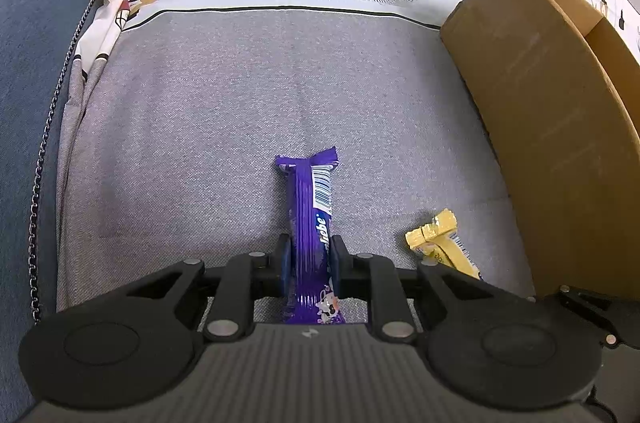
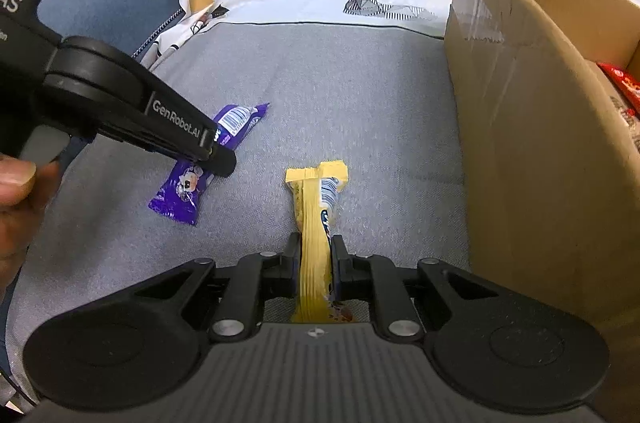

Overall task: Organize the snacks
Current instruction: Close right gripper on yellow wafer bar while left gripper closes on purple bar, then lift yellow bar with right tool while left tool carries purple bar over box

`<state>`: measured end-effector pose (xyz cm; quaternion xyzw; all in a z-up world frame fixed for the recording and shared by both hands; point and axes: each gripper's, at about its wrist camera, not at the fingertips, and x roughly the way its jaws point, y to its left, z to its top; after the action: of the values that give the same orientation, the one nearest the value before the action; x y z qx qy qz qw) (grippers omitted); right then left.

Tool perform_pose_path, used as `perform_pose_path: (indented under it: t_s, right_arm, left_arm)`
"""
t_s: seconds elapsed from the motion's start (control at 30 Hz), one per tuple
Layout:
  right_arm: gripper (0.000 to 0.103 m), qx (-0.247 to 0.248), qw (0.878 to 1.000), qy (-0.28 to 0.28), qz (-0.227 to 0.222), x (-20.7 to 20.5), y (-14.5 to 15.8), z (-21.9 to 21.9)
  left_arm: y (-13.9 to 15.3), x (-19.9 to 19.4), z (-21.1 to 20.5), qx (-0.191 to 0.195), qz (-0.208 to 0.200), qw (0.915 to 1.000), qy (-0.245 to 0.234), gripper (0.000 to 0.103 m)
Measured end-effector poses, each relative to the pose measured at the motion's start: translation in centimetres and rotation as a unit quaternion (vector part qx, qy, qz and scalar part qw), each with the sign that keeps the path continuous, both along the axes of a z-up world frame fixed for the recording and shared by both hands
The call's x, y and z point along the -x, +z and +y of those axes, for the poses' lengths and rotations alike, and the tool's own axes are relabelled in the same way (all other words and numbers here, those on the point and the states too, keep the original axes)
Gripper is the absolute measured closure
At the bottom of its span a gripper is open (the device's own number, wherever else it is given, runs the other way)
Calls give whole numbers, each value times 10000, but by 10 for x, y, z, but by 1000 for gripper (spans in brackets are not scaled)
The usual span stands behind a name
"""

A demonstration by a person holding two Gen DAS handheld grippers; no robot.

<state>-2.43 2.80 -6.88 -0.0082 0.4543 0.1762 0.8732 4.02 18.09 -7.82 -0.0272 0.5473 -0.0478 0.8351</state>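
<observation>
Purple snack bar [image 1: 310,223] lies on the grey cloth [image 1: 192,127], clamped in the left tool [image 1: 310,263]. Yellow snack bar [image 2: 318,243] likewise sits clamped in the right tool [image 2: 316,263]. Cardboard box [image 2: 528,127] stands at 3 o'clock of both, holding a red packet [image 2: 622,83].

Both views are evenly and brightly lit by soft, diffuse light, apparently from overhead. Shadows are faint: a short soft one under the purple bar [image 1: 311,223] and the yellow bar [image 2: 318,235]. Mild glare shows on the tape [image 2: 480,11] at 1 o'clock. Focus is sharp at center. Fisheye distortion bows the box [image 1: 552,127] at 3 o'clock and darkens the corners.
</observation>
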Motion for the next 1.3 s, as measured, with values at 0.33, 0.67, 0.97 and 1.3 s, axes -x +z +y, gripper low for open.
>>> perform_pose_path:
  t_s: [0.33, 0.67, 0.97, 1.3]
  right_arm:
    - [90, -161, 9987, -32, -474, 3, 24, -3]
    - [90, -494, 9913, -98, -1219, 8, 69, -18]
    - [90, -783, 9743, -372, -2080, 8, 108, -62]
    - [90, -937, 9647, -778, -2335, -1, 118, -107]
  left_arm:
    - [4, 0, 0, 78, -100, 9999, 22, 85]
    - [39, 0, 1, 476, -904, 9941, 356, 85]
    - [75, 0, -38, 562, -1801, 9815, 327, 85]
    - [100, -5, -86, 974, -2392, 9658, 226, 85]
